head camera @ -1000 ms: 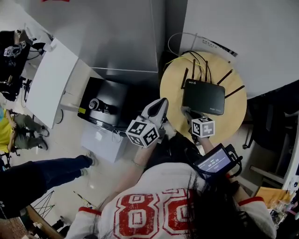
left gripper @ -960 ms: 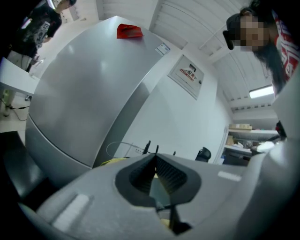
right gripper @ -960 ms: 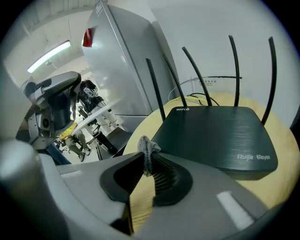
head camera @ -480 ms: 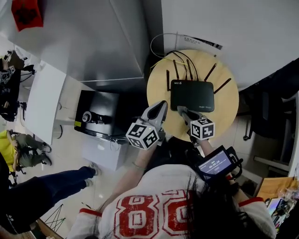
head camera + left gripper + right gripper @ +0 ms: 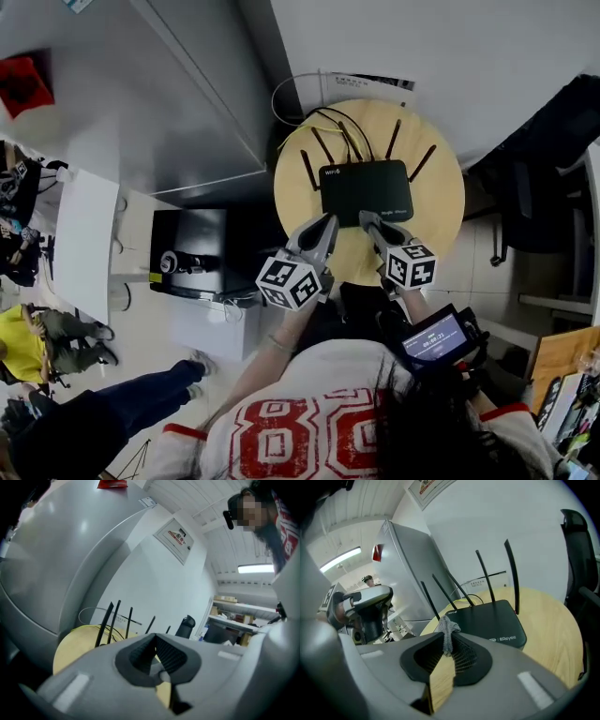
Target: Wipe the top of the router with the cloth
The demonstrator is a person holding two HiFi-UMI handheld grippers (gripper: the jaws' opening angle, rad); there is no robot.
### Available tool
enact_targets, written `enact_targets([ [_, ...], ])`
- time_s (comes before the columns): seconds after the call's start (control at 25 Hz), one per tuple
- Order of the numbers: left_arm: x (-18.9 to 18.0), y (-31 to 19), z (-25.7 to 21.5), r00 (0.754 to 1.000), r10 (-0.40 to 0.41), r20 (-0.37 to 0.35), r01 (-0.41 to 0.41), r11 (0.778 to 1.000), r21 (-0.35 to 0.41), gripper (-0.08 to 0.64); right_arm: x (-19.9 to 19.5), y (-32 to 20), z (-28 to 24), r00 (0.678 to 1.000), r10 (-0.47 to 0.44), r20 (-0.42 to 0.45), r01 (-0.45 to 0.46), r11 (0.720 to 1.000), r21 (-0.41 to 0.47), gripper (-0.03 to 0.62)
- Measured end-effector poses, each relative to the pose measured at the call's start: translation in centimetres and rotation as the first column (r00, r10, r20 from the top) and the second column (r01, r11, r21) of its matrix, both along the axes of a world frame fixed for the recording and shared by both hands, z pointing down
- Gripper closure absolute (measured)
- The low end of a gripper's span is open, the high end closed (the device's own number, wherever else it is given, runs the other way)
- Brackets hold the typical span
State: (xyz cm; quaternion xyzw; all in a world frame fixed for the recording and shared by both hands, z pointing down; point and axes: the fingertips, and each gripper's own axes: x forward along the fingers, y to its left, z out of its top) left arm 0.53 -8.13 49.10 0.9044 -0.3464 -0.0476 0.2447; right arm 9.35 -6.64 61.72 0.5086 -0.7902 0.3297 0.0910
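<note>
A black router (image 5: 366,190) with several upright antennas lies on a round wooden table (image 5: 441,211). My right gripper (image 5: 370,222) is at the router's near edge, shut on a small grey cloth (image 5: 448,632) that sticks up between its pads. In the right gripper view the router (image 5: 490,620) lies just ahead of that cloth. My left gripper (image 5: 322,228) hovers over the table's near left edge, beside the router, shut with nothing in it. In the left gripper view only the antennas (image 5: 112,618) and the table (image 5: 75,644) show past the left gripper (image 5: 156,641).
A large silver cabinet (image 5: 187,94) stands left of the table, with a black box (image 5: 192,253) on the floor below it. Cables (image 5: 295,94) loop behind the router. A dark chair (image 5: 544,150) sits at the right. A person's legs (image 5: 94,422) are at lower left.
The head view has swung, so the table sits more to the middle. My right gripper has shifted along the router's near edge from its left corner toward its middle. Both stay shut.
</note>
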Motion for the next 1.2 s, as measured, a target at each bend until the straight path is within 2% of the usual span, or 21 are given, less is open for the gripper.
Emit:
enact_targets([
  [0.2,-1.1,3.1,0.0,0.998,0.061,-0.007,-0.061,0.998,0.002,0.565,0.4,3.8,-0.1,0.991,0.130,-0.018,-0.130,0.992,-0.005,0.551],
  [0.4,-6.5,8.7,-1.4,0.993,0.114,0.008,-0.114,0.993,0.044,0.565,-3.5,8.3,-2.4,0.967,0.251,0.032,-0.253,0.966,0.057,0.551],
  [0.56,-10.3,13.3,-1.3,0.991,0.132,0.007,-0.132,0.991,0.004,0.565,-6.1,13.5,-4.6,0.948,0.319,0.027,-0.320,0.944,0.080,0.551],
  [0.68,-11.6,15.4,-1.2,0.993,0.118,-0.025,-0.118,0.993,-0.027,0.565,-7.2,16.7,-5.9,0.946,0.325,0.009,-0.325,0.943,0.068,0.551],
  [0.8,-12.3,17.1,-2.4,0.992,0.109,-0.071,-0.110,0.994,-0.018,0.565,-8.1,18.5,-8.2,0.943,0.331,0.026,-0.332,0.939,0.094,0.551],
  [0.92,-12.7,18.2,-4.4,0.988,0.130,-0.087,-0.131,0.991,-0.006,0.565,-9.4,19.2,-10.5,0.947,0.321,0.024,-0.322,0.942,0.100,0.551],
  [1.04,-11.7,18.0,-5.3,0.986,0.133,-0.098,-0.134,0.991,-0.004,0.565,-9.6,19.4,-11.2,0.952,0.303,0.031,-0.305,0.948,0.088,0.551],
  [1.2,-9.0,19.7,-3.4,0.989,0.114,-0.097,-0.112,0.993,0.027,0.565,-9.1,21.1,-9.8,0.970,0.238,0.057,-0.244,0.958,0.152,0.552],
])
